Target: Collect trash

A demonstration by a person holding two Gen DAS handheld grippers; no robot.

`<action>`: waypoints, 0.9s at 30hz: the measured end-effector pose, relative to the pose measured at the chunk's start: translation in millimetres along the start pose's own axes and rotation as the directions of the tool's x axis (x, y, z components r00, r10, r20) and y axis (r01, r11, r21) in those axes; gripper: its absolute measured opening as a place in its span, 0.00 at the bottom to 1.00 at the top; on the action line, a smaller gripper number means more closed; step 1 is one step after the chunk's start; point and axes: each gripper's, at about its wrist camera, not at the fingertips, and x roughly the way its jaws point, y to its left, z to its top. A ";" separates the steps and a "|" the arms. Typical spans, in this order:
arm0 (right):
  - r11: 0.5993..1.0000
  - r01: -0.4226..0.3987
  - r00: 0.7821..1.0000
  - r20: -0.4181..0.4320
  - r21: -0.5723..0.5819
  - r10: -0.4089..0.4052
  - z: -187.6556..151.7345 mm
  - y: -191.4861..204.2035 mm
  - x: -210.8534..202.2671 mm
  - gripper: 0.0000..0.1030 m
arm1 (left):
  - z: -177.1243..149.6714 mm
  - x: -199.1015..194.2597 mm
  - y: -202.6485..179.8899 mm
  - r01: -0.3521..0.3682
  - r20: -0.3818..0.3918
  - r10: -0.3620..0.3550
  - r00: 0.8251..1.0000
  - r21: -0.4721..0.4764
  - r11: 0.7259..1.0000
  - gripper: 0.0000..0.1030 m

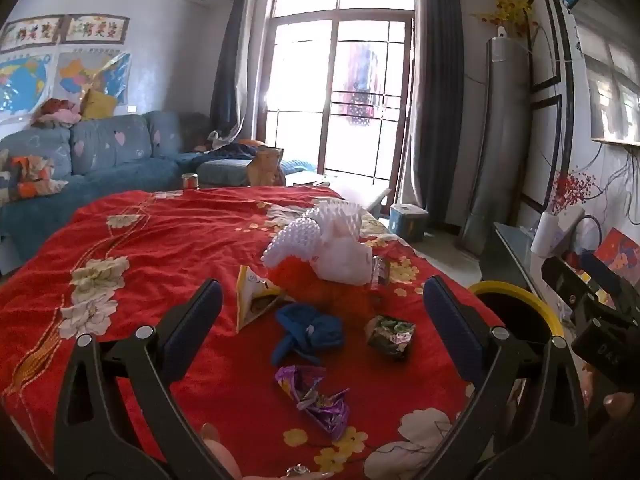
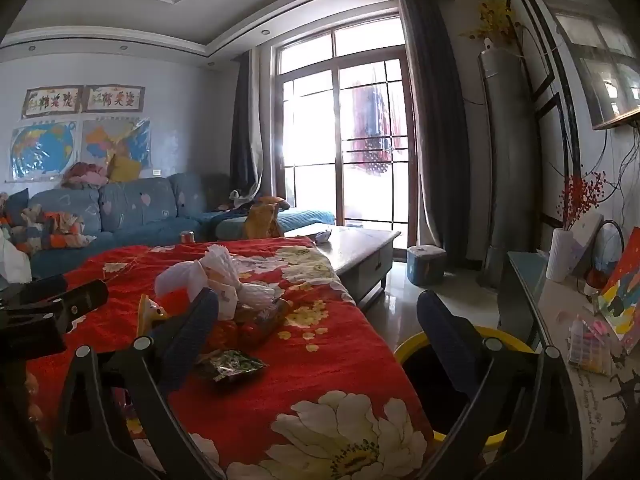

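trash: we are seeing a purple wrapper [image 1: 312, 402], a blue crumpled piece [image 1: 308, 334], a green-black wrapper [image 1: 390, 336], a yellow-white packet [image 1: 254, 298] and white foam netting [image 1: 320, 240] with orange-red scraps under it, all lying on the red floral cloth [image 1: 160, 240].
bin: a yellow-rimmed bin [image 2: 420, 360] is standing just off the cloth's right edge, dark inside.
key relation: the purple wrapper is lying nearest, between the left gripper [image 1: 320, 312] fingers and just below their tips; its long axis is running diagonally, upper left to lower right. We are judging the left hand nearer to it and to the blue piece; the green-black wrapper [image 2: 232, 364] is sitting beside the right gripper [image 2: 320, 328] left finger.
left claw: gaping fully wide, gripping nothing.
right claw: gaping fully wide, gripping nothing, right finger over the bin mouth.
pose: both are pointing forward, tipping slightly down, left one steeper; fingertips [image 1: 216, 448] showing at the bottom edge.
next: we are guessing a dip forward onto the purple wrapper.
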 end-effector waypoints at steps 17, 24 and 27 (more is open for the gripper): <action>1.000 0.003 1.000 -0.001 -0.011 -0.003 -2.2 3.0 1.8 0.94 | 0.0 -1.0 -8.2 0.005 0.020 -0.005 1.000 0.002 1.000 0.90; 1.000 0.003 1.000 0.000 -0.011 -0.003 -4.0 3.6 3.1 0.94 | -0.7 -2.2 -9.0 0.008 0.025 -0.008 1.000 0.005 1.000 0.90; 1.000 0.004 1.000 0.000 -0.011 -0.004 -4.1 3.7 4.6 0.94 | 1.6 -6.4 -7.6 0.017 0.028 -0.017 0.999 0.011 1.000 0.90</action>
